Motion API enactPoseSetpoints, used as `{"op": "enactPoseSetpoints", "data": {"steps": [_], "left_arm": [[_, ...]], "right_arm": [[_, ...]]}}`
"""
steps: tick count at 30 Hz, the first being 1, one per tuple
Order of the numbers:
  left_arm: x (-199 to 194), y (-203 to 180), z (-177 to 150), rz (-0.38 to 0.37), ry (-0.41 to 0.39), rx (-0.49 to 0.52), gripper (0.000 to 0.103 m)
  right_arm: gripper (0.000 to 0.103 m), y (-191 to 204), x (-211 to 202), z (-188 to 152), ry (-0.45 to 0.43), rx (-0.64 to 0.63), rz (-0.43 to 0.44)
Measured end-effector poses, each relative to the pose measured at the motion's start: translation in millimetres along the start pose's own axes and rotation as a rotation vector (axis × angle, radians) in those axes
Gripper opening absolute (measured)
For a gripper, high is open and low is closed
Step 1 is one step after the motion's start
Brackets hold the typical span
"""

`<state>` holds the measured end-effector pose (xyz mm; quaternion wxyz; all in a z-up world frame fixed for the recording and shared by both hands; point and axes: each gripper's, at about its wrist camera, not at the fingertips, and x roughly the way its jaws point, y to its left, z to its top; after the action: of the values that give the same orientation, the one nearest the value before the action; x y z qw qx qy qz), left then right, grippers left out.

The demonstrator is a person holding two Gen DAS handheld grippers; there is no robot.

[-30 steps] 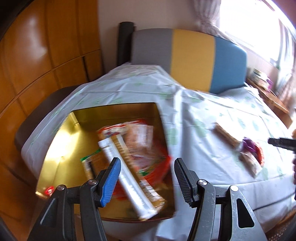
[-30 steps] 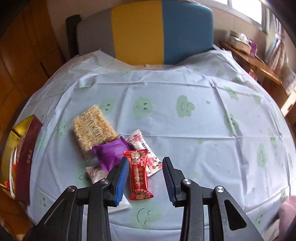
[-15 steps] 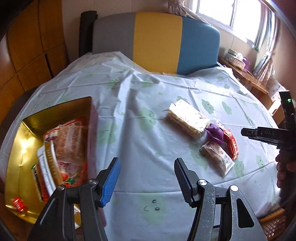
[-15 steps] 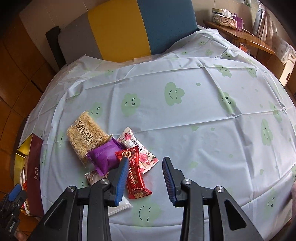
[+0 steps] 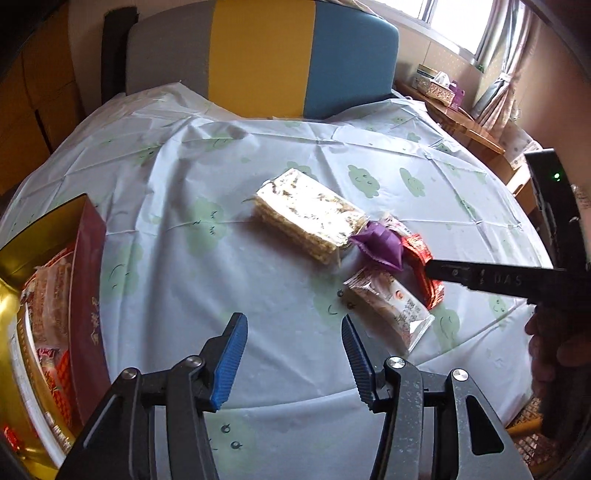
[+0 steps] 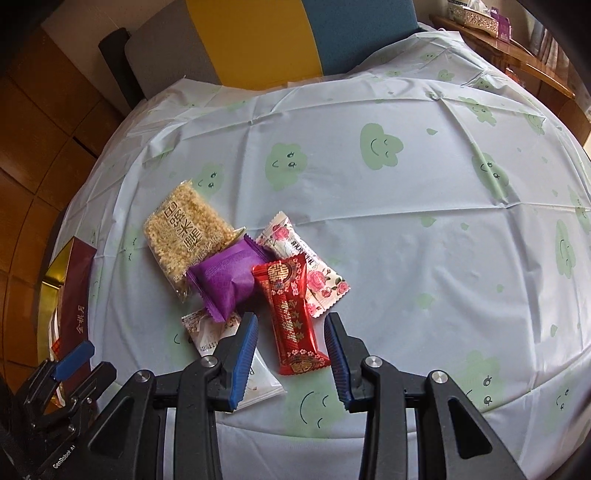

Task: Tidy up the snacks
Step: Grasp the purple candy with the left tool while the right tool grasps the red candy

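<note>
Daylight from the window (image 5: 454, 26) at the upper right of the left wrist view lights the tabletop (image 5: 229, 177) evenly, with soft shadows. The gold box (image 5: 14, 258) glares. Both views are sharp, bend strongly at the edges and darken in the corners.

2 wrist fisheyes, angled down, sharing snack pile (image 5: 373, 251)

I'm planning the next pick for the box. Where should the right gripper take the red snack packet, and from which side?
Grip the red snack packet across its narrow middle, coming straight down from above. It lies flat and lengthwise between the open right gripper fingers, its upper end overlapping the rose-print packet, so the lower half is probably clearer.
</note>
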<state>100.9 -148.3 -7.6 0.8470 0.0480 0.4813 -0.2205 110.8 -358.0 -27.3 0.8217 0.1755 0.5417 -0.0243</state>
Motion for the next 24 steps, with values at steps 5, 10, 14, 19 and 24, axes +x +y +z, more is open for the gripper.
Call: {"op": "enactPoseSetpoints", "data": {"steps": [5, 10, 14, 19, 24], "left_arm": [[7, -34, 21, -0.044, -0.045, 0.194, 0.053], [26, -61, 33, -0.053, -0.037, 0.354, 0.053], [45, -78, 44, -0.051, -0.025, 0.438, 0.053], [73, -95, 51, -0.061, 0.035, 0.518, 0.053], [95, -102, 54, -0.052, 0.093, 0.556, 0.051]], "right_arm": [[0.036, 8, 10, -2, 0.024, -0.049, -0.032], [0.010, 8, 1, -2, -0.013, -0.094, -0.128], [0.011, -10, -10, 3, -0.041, -0.002, -0.118], [0.025, -41, -25, 9, -0.088, 0.181, -0.044], [0.029, -44, -26, 13, -0.096, 0.208, 0.003]]}}
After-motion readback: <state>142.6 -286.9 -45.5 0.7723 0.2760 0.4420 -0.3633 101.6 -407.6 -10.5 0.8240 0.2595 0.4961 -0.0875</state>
